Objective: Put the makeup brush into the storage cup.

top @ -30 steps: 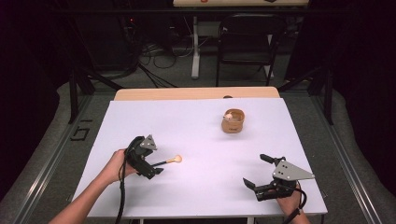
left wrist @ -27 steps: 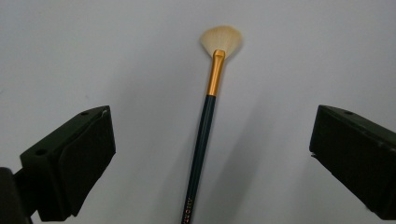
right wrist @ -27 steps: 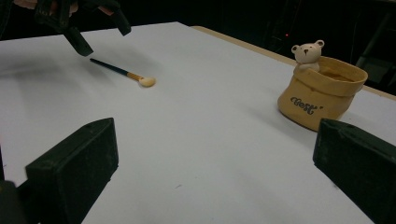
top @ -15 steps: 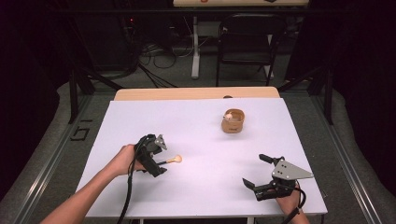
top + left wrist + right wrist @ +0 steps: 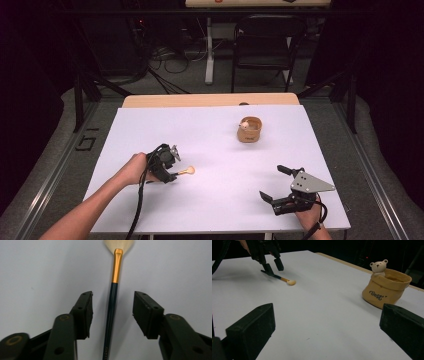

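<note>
A makeup brush (image 5: 112, 310) with a dark handle, gold ferrule and pale bristles lies flat on the white table (image 5: 215, 135). My left gripper (image 5: 113, 293) straddles its handle. Its jaws have just been closing, with a gap still on each side of the handle, so it is open. From above, the left gripper (image 5: 170, 172) sits at the table's left with the brush head (image 5: 189, 171) poking out to its right. My right gripper (image 5: 273, 182) rests open near the front right edge with nothing between its fingers. Its own view shows the brush (image 5: 287, 280) under the far left gripper (image 5: 273, 267).
A tan sack-shaped pot (image 5: 249, 131) stands at the back right of the table, with a small bear figure (image 5: 379, 266) on its rim. A dark chair (image 5: 265, 45) and cables lie beyond the table's far edge.
My left hand has slid right, up to the brush, and its jaws have narrowed around the handle. The right gripper has stayed put.
</note>
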Motion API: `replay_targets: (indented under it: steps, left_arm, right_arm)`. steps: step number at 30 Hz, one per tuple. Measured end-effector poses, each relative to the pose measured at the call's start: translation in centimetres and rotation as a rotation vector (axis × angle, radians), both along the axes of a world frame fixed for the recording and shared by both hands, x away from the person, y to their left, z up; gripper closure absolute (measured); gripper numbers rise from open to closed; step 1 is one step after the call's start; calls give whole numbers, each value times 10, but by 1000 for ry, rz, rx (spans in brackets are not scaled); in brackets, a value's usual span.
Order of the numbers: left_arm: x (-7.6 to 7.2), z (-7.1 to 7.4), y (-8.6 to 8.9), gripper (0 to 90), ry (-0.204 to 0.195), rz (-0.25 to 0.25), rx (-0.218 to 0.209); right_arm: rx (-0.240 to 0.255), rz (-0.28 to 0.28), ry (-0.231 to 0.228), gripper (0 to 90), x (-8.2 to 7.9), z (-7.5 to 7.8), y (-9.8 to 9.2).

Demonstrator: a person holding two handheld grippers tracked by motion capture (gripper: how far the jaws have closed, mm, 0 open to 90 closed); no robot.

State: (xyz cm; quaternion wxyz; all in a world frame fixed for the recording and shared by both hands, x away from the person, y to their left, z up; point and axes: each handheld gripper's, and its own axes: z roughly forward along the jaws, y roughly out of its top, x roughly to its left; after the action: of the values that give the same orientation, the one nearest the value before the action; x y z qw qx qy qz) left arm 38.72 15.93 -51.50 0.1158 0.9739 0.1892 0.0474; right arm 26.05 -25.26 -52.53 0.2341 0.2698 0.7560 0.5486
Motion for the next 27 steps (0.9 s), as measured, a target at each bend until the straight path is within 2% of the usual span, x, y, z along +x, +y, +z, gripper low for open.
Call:
replay_targets:
  steps: [2,7,8,11,15,20,21,22,27]
  left_arm:
    - [2,-1,1,556,15,-1,-6]
    - [4,-4,1,644,40,-10,6]
    - [4,-4,1,660,39,-9,14]
    - [7,-6,2,681,58,-13,31]
    - [11,-10,3,715,84,-15,28]
    - [12,-10,3,739,87,-19,26]
    - [12,-10,4,748,88,-20,26]
    - [12,-10,4,753,88,-21,24]
    - [13,-11,5,776,89,-13,11]
  right_arm:
    - [0,0,-1,0,0,0,0]
    - [-13,-3,5,0,-1,1,0]
    - [-4,0,-1,0,0,0,0]
    - [-5,0,-1,0,0,0,0]
    - [-4,1,4,0,0,-1,1]
    - [-19,1,10,0,0,0,0]
    - [6,-1,-5,0,1,-2,2]
    - [-14,6,11,0,0,0,1]
    - [-16,5,9,0,0,0,2]
